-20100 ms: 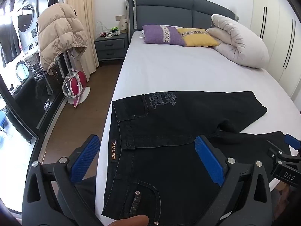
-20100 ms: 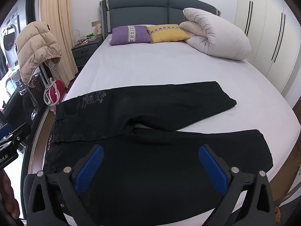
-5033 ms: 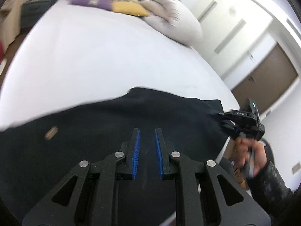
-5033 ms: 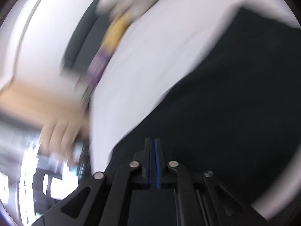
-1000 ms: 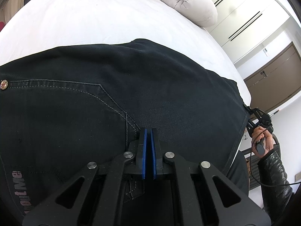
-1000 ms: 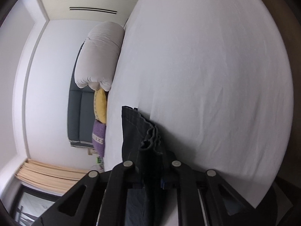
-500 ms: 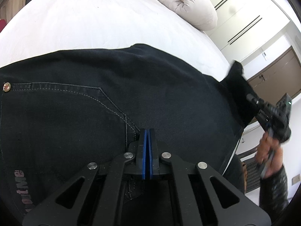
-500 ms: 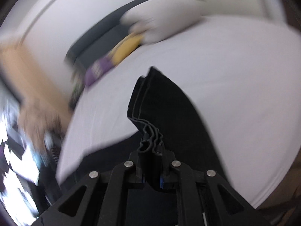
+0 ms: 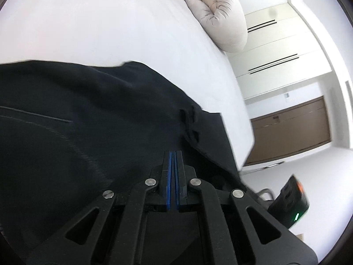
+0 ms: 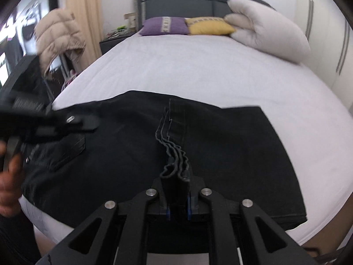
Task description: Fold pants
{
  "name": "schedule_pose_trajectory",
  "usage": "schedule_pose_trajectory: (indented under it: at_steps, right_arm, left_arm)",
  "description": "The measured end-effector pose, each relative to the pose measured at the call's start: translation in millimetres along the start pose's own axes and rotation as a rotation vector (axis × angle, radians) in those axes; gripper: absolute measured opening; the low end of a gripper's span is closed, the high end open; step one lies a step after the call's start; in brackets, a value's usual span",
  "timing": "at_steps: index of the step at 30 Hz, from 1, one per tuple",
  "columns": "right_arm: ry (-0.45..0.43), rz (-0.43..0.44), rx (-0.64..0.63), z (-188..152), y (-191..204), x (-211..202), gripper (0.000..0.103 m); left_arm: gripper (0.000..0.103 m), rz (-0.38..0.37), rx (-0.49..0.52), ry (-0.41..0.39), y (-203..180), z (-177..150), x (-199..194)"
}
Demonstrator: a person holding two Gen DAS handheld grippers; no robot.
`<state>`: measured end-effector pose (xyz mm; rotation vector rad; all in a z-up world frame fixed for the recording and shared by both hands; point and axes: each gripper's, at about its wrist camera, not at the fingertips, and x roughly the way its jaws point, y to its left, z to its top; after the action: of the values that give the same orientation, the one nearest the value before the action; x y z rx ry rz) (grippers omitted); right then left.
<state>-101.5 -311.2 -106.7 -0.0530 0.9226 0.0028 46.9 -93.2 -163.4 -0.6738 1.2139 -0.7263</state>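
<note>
Change since half a second ago: right gripper (image 10: 177, 195) has swung from high over the bed down to just above the black denim pants (image 10: 231, 154), carrying the stacked leg hems toward the waist end.
Change over twenty seconds: legs then lay spread apart; now stacked and doubling over.
Meaning: lengthwise fold looks done; crosswise fold under way, hems not yet laid down.
Right tool: fingers nearly together, clamping a bunched wad of hem layers.
Left gripper (image 9: 174, 154): blue pads almost touching; whether cloth sits between them, cannot tell. It rests low over the pants near the pocket seam.
Pants location: on the white bed sheet (image 10: 198, 66), near its foot edge.
Also in view: rolled grey-white duvet (image 10: 269, 28); purple cushion (image 10: 165, 25); yellow cushion (image 10: 209, 27).
</note>
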Motion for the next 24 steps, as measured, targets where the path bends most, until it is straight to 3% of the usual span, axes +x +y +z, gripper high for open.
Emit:
schedule_pose_trajectory:
  at_steps: [8,13,21,24]
  right_arm:
    - [-0.048,-0.007,-0.161,0.5,49.0,-16.2,0.011]
    - [-0.054,0.010,-0.209,-1.9,68.6,-15.5,0.011]
    - [-0.059,0.012,-0.285,-4.3,88.9,-16.7,0.011]
    - [-0.066,0.014,-0.331,-5.2,101.2,-18.8,0.011]
  left_arm:
    - [0.002,-0.102,-0.060,0.092,-15.6,30.3,22.8]
    - [0.014,-0.089,-0.100,0.139,-12.1,45.4,33.2]
    - [0.013,-0.052,-0.080,0.162,-9.4,38.6,43.3]
    - [0.003,-0.043,-0.058,0.140,-11.3,41.4,35.8]
